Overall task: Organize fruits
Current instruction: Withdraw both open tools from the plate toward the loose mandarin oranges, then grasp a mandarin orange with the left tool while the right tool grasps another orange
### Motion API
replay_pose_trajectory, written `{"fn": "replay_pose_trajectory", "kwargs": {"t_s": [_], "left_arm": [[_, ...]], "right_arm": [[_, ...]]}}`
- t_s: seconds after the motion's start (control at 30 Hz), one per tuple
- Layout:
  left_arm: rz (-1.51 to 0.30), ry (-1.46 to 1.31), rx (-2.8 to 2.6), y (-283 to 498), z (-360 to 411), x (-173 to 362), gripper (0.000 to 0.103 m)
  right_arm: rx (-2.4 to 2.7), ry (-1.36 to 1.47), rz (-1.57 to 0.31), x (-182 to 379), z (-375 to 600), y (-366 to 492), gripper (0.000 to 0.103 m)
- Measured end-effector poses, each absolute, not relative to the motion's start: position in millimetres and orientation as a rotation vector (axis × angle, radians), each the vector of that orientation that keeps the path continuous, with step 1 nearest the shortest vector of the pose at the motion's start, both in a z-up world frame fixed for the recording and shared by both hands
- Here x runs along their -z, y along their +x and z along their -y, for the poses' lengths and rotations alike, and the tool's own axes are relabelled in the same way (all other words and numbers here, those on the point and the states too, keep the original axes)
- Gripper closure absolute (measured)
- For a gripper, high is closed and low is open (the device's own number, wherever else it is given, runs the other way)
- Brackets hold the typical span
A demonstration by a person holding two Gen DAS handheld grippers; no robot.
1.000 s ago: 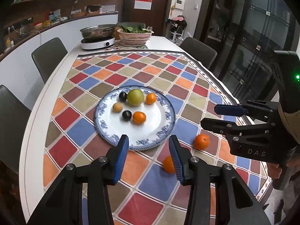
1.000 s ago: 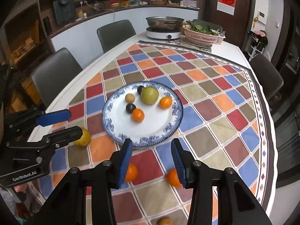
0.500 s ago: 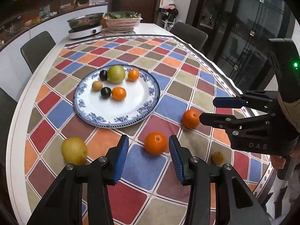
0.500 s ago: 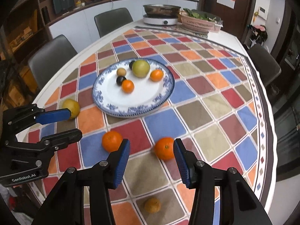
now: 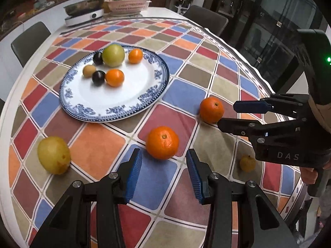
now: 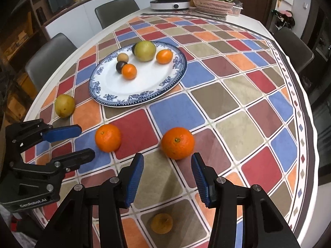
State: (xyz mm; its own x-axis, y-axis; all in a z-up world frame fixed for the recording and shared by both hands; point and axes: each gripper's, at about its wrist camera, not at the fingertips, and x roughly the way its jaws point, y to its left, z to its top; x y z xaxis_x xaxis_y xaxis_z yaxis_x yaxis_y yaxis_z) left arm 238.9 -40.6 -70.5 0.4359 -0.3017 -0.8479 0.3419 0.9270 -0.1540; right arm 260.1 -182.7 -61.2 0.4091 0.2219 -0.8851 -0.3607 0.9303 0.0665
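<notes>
Pear [image 5: 53, 155], perhaps, beside plate [image 5: 132, 107]

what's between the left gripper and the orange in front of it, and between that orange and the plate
Nothing visible. The left gripper is open just short of the orange, and only bare tablecloth lies from there to the plate.

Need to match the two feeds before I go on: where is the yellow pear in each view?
Left wrist: pear at lower left, left of the left tongs.
Right wrist: pear at mid left, above the left tongs.
Shared landmark: blue-rimmed plate, beyond the pear.
</notes>
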Motion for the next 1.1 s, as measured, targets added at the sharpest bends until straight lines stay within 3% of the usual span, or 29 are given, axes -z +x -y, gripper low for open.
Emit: {"fn": "replay_pose_trajectory", "kwargs": {"t_s": [0.93, 1.0, 1.1], "left_arm": [[-1.094, 0.06, 0.394, 270.2, 55.6, 91.3, 0.062], [-1.094, 0.061, 0.394, 270.1, 55.9, 91.3, 0.062], [-1.093, 0.058, 0.393, 270.0, 55.4, 91.2, 0.062]], "right_arm": [[-0.338, -0.126, -1.142, 95.0, 181.6, 289.1, 0.055], [-0.336, -0.126, -1.14, 96.8, 181.5, 288.5, 0.06], [-0.33, -0.117, -1.135, 96.8, 182.3, 287.6, 0.061]]}}
